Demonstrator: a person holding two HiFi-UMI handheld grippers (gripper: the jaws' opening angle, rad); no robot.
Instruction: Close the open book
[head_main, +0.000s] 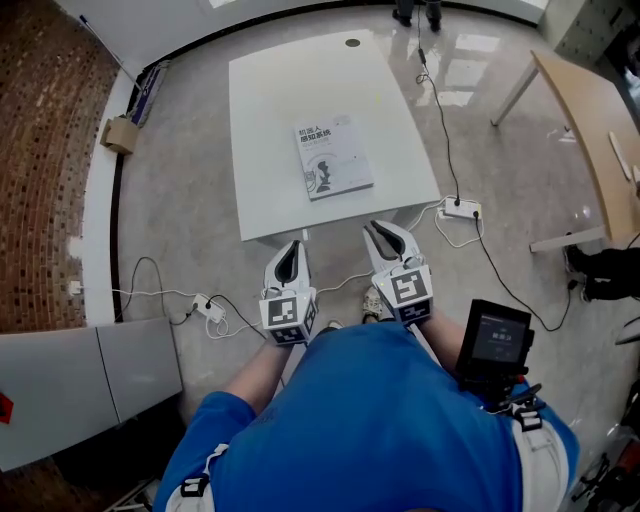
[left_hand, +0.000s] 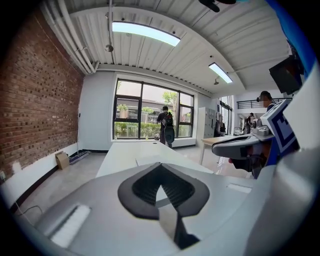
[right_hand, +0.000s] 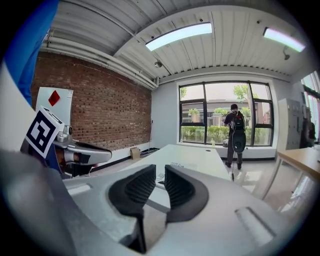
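Book (head_main: 333, 158) lies shut, cover up, near the middle of the white table (head_main: 270, 120). I hold both grippers by the near edge of the table, well apart from the book. My left gripper (left_hand: 161, 165) is clenched, its tips touching with nothing inside. My right gripper (right_hand: 160, 172) has its jaws a little apart, and nothing sits between them. Both point toward the table.

Right gripper (right_hand: 160, 172) — jaws slightly apart, empty.
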